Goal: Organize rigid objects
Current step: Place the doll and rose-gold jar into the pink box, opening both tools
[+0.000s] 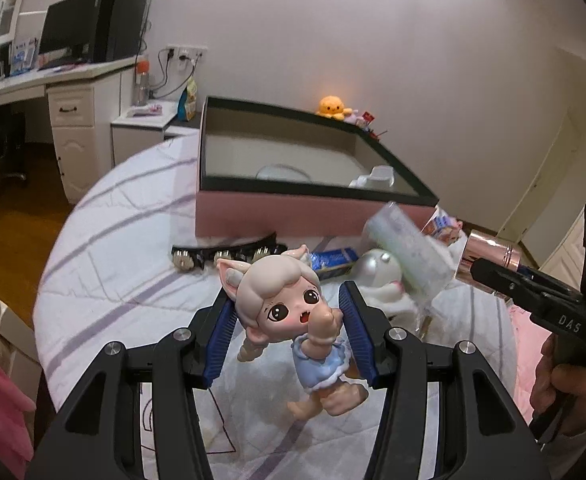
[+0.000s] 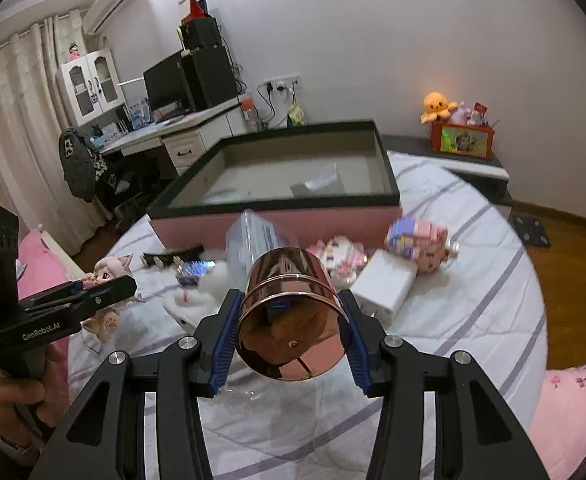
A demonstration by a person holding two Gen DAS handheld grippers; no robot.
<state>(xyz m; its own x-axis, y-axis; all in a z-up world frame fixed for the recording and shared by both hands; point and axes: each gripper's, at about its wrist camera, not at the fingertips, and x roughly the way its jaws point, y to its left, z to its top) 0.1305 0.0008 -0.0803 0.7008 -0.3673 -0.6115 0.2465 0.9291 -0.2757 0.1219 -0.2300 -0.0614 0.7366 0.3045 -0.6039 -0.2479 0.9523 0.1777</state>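
A bedroom bed with a striped quilt (image 1: 105, 240) is used as the surface. A cat-eared figurine (image 1: 293, 320) is clamped in the left tool (image 1: 289, 332), a rose-gold cylinder (image 2: 289, 312) in the right tool (image 2: 289, 320) — axis pointed straight ahead. The pink box (image 2: 277, 224) lies dead ahead of both, slightly nearer the right one.

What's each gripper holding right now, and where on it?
The left gripper clamps the doll figurine at its head and torso. The right gripper grips the rose-gold cylinder across its sides, near the open end.
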